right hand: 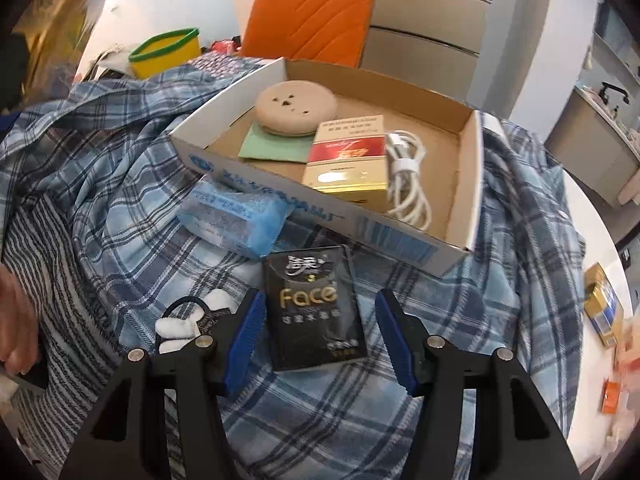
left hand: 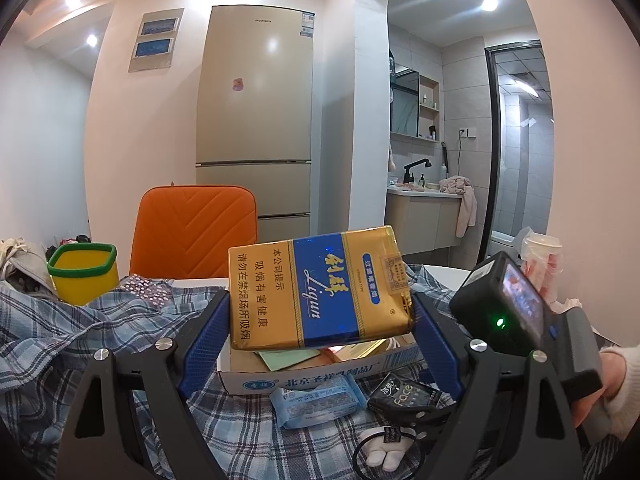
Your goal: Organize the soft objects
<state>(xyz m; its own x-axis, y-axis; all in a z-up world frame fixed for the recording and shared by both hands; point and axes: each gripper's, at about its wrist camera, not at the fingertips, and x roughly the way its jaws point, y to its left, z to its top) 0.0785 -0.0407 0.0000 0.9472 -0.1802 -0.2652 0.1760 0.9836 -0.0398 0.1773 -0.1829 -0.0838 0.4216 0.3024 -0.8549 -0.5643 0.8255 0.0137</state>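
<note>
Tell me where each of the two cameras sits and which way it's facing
Left wrist: on the left gripper, facing nearly level toward the beige fridge; its fingers clamp a gold-and-blue cigarette pack; the right gripper's body and a hand show at right.
Right wrist: on the right gripper, tilted down; fingers straddle the black tissue packet.
Shared: shallow cardboard box, blue wipes pack, orange chair, plaid cloth.

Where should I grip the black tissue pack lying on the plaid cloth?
Take the black tissue pack across its two long edges, coming from above. It lies flat on the plaid cloth, lengthwise between the right hand-held gripper pads, which flank it without pressing yet.
</note>
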